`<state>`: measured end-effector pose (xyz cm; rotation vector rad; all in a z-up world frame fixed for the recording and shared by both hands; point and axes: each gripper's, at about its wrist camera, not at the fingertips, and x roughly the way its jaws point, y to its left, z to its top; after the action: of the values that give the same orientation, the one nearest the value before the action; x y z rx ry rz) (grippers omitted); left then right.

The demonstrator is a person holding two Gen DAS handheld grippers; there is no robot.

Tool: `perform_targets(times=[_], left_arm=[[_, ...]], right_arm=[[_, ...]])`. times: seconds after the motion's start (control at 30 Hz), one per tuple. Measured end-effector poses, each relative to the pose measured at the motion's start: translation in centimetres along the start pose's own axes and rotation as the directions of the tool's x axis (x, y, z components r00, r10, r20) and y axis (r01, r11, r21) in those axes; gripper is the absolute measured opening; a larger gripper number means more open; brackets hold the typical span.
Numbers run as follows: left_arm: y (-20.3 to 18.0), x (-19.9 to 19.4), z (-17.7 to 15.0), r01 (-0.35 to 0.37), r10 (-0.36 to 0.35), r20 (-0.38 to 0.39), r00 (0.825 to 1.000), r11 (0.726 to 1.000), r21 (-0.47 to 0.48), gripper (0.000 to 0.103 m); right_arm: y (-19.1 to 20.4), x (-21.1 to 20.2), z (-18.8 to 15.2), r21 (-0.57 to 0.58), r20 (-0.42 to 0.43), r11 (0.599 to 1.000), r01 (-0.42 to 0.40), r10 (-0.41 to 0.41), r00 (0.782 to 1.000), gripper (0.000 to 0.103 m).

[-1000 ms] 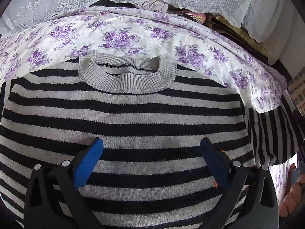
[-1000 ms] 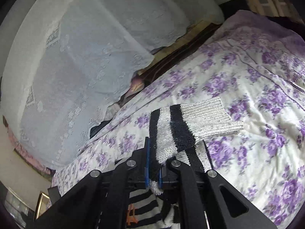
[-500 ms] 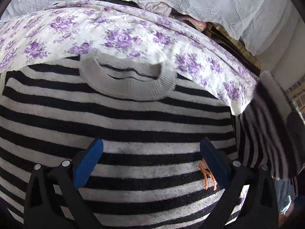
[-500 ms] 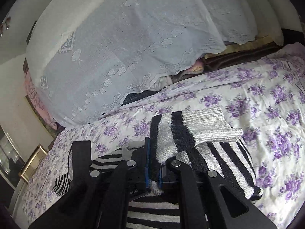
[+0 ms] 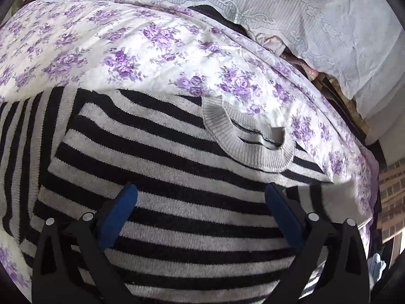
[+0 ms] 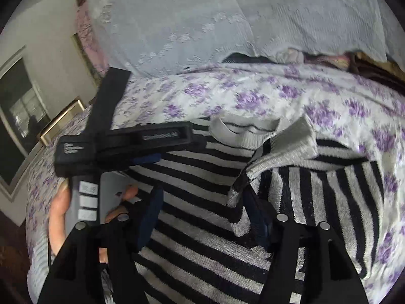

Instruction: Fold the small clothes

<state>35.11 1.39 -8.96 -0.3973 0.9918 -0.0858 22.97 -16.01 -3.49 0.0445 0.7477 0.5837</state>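
— Purple-flowered bedspread [image 5: 162,50] fills the room's bed, and the striped sweater [image 5: 177,182] lies face up on it. Where do the tongs stand?

— Nearest, the left gripper [image 5: 200,212] hangs just over the sweater's chest, its blue pads spread wide with nothing between them. The right gripper [image 6: 202,217] is spread apart as well; the sleeve [image 6: 278,157] lies draped across the chest, loose by its right finger and not pinched.

— And past that?

— The grey ribbed collar [image 5: 253,147] sits beyond the left gripper, then bare bedspread, then a white lace cover [image 5: 316,20] at the back.

— How will it handle?

— Soft, limp knit, I judge: light, a bit thick, grippy rather than slippery, nothing fragile. It will sag and drag, so pinch a firm edge, such as the cuff, shoulder seam or hem, away from the collar.
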Motion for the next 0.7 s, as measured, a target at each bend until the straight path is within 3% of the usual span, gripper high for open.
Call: perform_targets(times=[0.07,0.2,0.23,0.3,0.4,0.43,0.57,0.63,0.7], left_arm=[[-0.1,-0.7,-0.1,0.014,-0.014,-0.003,1.0,1.0,0.014,0.098],[0.0,-1.7,-0.1,-0.018,0.018,0.014,1.0,0.999,0.026,0.098],[0.0,-1.9,-0.2,-0.019,0.018,0.015,1.0,0.999,0.026,0.098],[-0.1,-1.9,-0.3,0.0,0.0,-0.008,1.0,0.999,0.046,0.098],[-1.1,-1.3,-0.9,-0.008,0.013,-0.044,0.999,0.994,0.113,0.098],[-1.2,-1.0,-1.0,-0.004,0.01,-0.054,0.999,0.993,0.12,0.098],[-1.6,0.6,-1.7,0.065,-0.049,-0.131,0.99,0.991,0.12,0.098],[-1.5,0.4,-1.7,0.039,-0.026,-0.117,0.993,0.993,0.114,0.098],[-0.8,-0.7,-1.4,0.076,-0.07,-0.082,0.994,0.995,0.069,0.098]], right_arm=[[0.1,-1.8,0.4,-0.021,0.052,0.999,-0.044,0.045,0.998,0.075],[-2.8,-3.6,1.2,0.117,0.139,0.976,-0.183,0.167,0.976,0.075],[-3.6,-3.7,1.3,0.149,0.148,0.979,-0.137,0.115,0.982,0.075],[-5.0,-3.8,1.5,0.192,0.136,0.981,0.04,-0.067,0.988,0.074],[-8.2,-3.9,1.2,0.296,0.094,0.936,0.188,-0.224,0.97,0.061],[-9.3,-4.0,1.0,0.332,0.079,0.921,0.204,-0.243,0.967,0.055],[-12.7,-4.8,-0.2,0.452,0.069,0.869,0.201,-0.258,0.964,0.053],[-13.7,-5.2,-0.4,0.483,0.074,0.854,0.192,-0.259,0.963,0.053],[-14.1,-5.2,-0.5,0.501,0.083,0.847,0.177,-0.251,0.964,0.053]])
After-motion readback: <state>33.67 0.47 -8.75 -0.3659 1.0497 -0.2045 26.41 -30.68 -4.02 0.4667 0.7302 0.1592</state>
